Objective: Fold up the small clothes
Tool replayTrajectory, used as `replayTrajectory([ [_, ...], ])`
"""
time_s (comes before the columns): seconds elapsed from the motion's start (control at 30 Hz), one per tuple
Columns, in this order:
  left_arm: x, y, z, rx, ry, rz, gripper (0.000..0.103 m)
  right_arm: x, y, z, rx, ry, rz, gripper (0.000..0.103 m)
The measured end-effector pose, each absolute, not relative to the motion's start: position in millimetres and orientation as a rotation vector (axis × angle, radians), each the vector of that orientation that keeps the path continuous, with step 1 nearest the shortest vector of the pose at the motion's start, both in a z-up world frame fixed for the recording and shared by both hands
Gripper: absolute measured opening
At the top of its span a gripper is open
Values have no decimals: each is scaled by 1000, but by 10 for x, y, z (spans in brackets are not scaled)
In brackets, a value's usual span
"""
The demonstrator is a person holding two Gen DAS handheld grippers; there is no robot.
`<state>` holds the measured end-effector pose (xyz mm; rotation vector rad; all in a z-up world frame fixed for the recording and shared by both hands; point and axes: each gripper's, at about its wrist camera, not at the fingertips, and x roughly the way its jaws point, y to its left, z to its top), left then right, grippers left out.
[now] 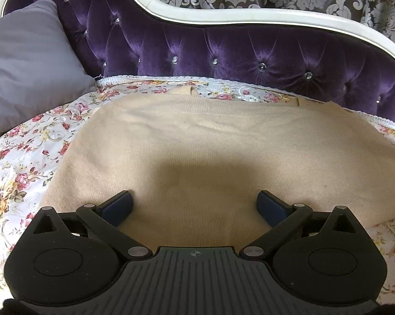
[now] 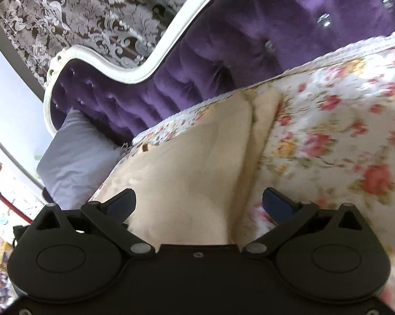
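On the floral bedspread [image 1: 26,162], printed with small red roses and edged in white lace, a smooth grey pillow [image 1: 26,60] leans at the left against the tufted purple velvet headboard [image 1: 223,52] with its crystal buttons and curved white frame. Right of the pillow, the beige knit garment [image 1: 197,144] lies flat, soft and fine-ribbed. Over its near hem the left gripper [image 1: 195,202] hangs spread wide, holding nothing. The right gripper [image 2: 198,202], tilted, gapes equally wide and empty over the garment's folded right edge.
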<state>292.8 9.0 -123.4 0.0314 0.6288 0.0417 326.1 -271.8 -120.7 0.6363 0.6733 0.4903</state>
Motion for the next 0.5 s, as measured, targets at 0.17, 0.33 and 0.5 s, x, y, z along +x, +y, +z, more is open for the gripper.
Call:
replayTrajectory([
  [0.17, 2927, 100, -1241, 29, 628, 39, 103, 3541, -2655, -1221, 675, 724, 523, 100],
  [0.33, 2939, 111, -1231, 23, 636, 30, 102, 3692, -2657, -1425, 783, 822, 491, 28],
  [0.5, 3030, 146, -1169, 30, 686, -4, 102, 3592, -2504, -1214, 667, 818, 431, 29],
])
